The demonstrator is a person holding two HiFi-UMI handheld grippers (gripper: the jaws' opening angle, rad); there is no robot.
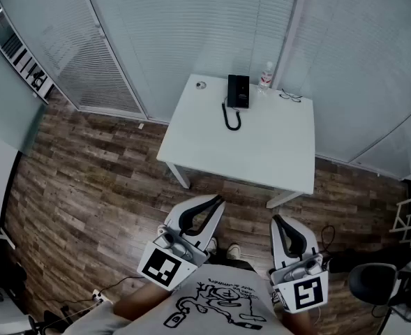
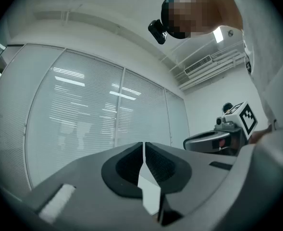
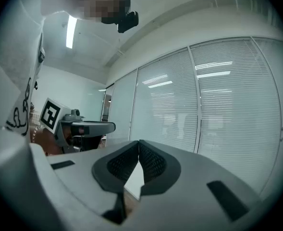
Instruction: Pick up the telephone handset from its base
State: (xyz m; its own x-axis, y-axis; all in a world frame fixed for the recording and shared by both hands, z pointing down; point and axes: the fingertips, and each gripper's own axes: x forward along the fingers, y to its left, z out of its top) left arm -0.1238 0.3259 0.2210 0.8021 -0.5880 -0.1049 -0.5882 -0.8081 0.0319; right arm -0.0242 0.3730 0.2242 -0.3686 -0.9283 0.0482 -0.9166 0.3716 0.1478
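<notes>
Left gripper view looks along the left gripper (image 2: 144, 146), whose jaws are pressed together at the tips with nothing between them. Right gripper view shows the same of the right gripper (image 3: 139, 143): its padded jaws meet at the front and are empty. In the head view both tools are held low, close to the person's body, side by side and apart from each other, above the wooden floor (image 1: 86, 187) and short of the near edge of the white table (image 1: 261, 152). The telephone handset (image 1: 232, 91) lies on its base (image 1: 243, 93) at the far side of the tabletop, well away from both grippers, with the black cord (image 1: 232, 121) looping towards the middle of the table. A small bottle (image 1: 266, 75) stands just right of the base. Glass walls with blinds (image 1: 191, 26) close in the corner behind the table.
</notes>
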